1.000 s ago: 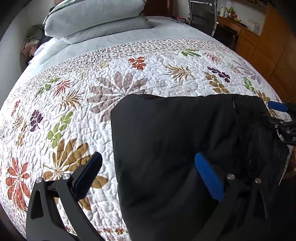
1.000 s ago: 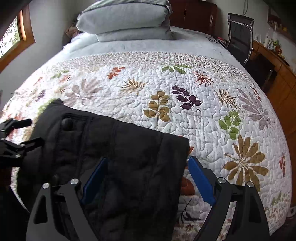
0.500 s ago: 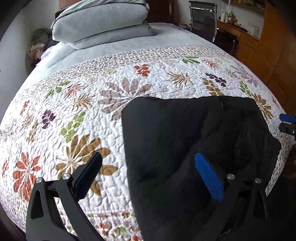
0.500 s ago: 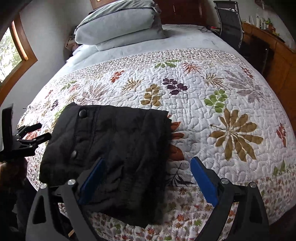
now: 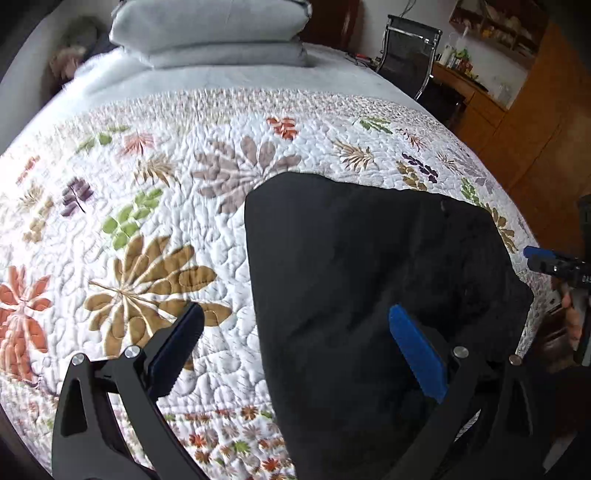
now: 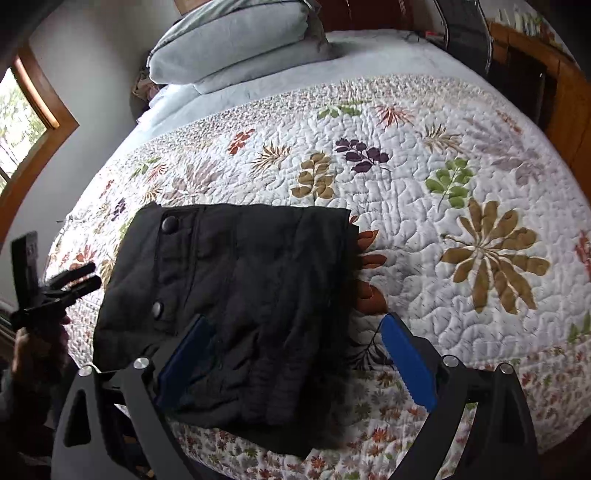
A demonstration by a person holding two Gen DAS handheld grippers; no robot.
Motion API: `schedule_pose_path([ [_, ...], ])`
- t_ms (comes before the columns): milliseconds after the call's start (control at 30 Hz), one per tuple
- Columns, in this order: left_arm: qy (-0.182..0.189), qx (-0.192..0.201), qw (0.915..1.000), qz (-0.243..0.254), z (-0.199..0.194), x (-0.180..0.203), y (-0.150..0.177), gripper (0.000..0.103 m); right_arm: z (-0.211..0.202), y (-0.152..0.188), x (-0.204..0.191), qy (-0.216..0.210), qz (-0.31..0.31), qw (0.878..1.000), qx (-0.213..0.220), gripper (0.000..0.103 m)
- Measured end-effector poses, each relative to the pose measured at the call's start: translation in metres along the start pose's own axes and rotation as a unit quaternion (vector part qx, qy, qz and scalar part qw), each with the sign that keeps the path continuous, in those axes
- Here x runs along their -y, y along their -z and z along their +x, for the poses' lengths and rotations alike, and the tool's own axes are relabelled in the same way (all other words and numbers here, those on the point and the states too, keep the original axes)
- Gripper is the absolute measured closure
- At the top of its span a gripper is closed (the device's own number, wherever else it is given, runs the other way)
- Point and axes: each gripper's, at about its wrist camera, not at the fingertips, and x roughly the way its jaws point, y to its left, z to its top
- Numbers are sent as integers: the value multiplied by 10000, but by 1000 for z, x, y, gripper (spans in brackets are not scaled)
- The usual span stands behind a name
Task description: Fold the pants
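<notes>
The black pants (image 5: 373, 280) lie folded into a compact rectangle on the floral quilt, near the bed's front edge. In the right wrist view the pants (image 6: 236, 288) show two snap buttons on the waistband at the left. My left gripper (image 5: 295, 343) is open and empty, held back above the pants' near left edge. My right gripper (image 6: 295, 354) is open and empty, held back above the pants' near right part. Each gripper shows in the other's view: the right one (image 5: 546, 258) at the far right, the left one (image 6: 74, 280) at the far left.
The floral quilt (image 5: 147, 206) covers the bed. Grey pillows (image 5: 214, 33) are stacked at the head. A black office chair (image 5: 410, 48) and wooden desk and cabinets (image 5: 517, 122) stand right of the bed. A wood-framed window (image 6: 26, 122) is on the left wall.
Both grippers have pulled back and up from the pants toward the bed's front edge. The folded pants stay lying on the quilt and look smaller in both views.
</notes>
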Motion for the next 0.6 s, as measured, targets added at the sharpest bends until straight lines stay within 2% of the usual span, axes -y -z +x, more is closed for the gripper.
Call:
schedule_pose_path([
  [67,150,-162,9997,79,10,-1,0,3,9,-5,12,-242,236,9994,-113,8],
  [200,895,-545,9941,-286,37,-7,0,3,37,-5,32,-1073,742,9898,-568,8],
  [267,1194,-648,9900,-382,46,-7,0,3,57,0,38,-1419,967,9810,-901,8],
  [400,1246,-791,9883,-396,63,1,-3,3,80,9,45,-1583,1025,9761,-1080,6],
  [467,1232,-825,9883,-364,66,4,-4,3,84,11,44,-1934,1011,9702,-1052,13],
  [533,1138,-877,9894,-223,69,9,-4,3,86,13,39,-1880,795,9728,-1095,27],
  [567,1133,-921,9890,-221,71,10,-4,5,88,13,37,-1846,704,9737,-1135,30],
  [600,1135,-964,9886,-236,73,11,-6,10,88,12,36,-1870,654,9736,-1132,40],
])
